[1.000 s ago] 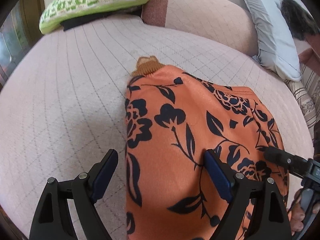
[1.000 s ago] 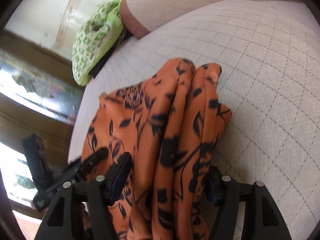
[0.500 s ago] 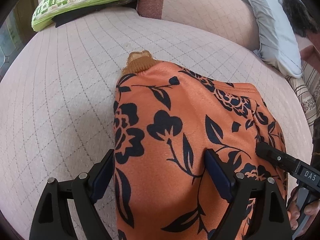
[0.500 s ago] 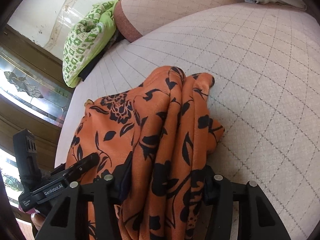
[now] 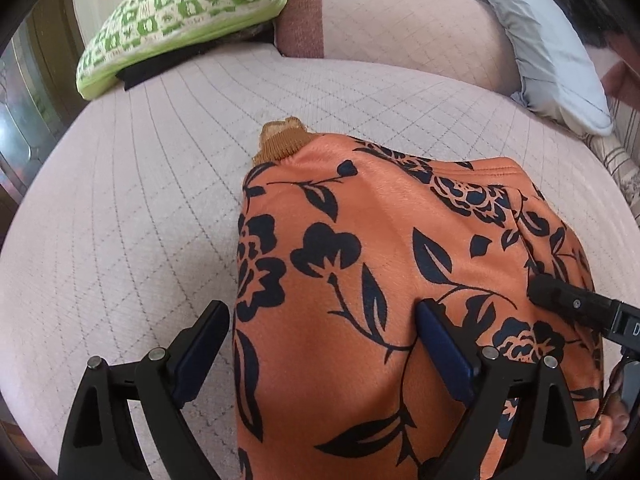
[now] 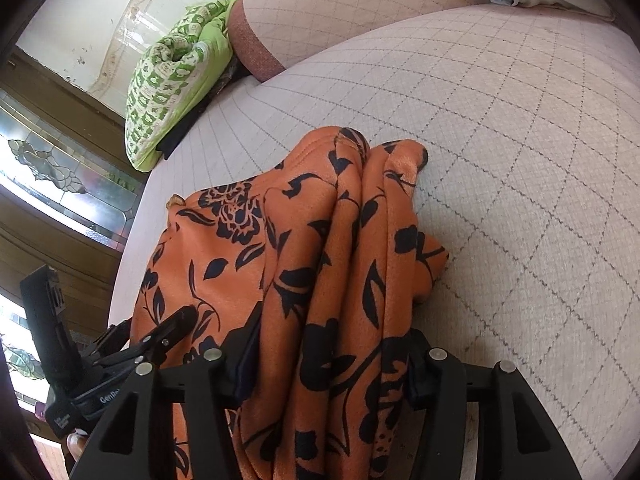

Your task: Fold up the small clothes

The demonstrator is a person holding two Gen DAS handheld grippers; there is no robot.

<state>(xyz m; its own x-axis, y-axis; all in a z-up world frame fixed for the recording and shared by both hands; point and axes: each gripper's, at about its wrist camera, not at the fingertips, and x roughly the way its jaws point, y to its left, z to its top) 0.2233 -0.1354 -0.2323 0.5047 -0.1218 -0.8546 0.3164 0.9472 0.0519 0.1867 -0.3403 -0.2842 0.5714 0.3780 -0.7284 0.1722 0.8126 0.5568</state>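
An orange garment with a black flower print (image 5: 360, 248) and a brown ribbed cuff (image 5: 282, 144) lies on the quilted pink sofa seat (image 5: 132, 216). My left gripper (image 5: 324, 344) is open, its jaws wide apart over the garment's near left part. My right gripper (image 6: 332, 364) has bunched folds of the same garment (image 6: 320, 248) between its jaws, which stand partly apart; I cannot tell whether they pinch it. The right gripper's finger shows in the left wrist view (image 5: 560, 296), and the left gripper shows in the right wrist view (image 6: 160, 340).
A green-and-white patterned cushion (image 5: 180, 12) lies at the sofa's back left on a black cloth. A pale grey pillow (image 5: 552, 52) leans at the back right. The padded sofa back (image 5: 400, 20) runs behind. A person's head shows at the top right.
The left gripper's view has shifted slightly back and right over the garment. The right gripper has come lower on the bunched fabric. The garment lies much as before.
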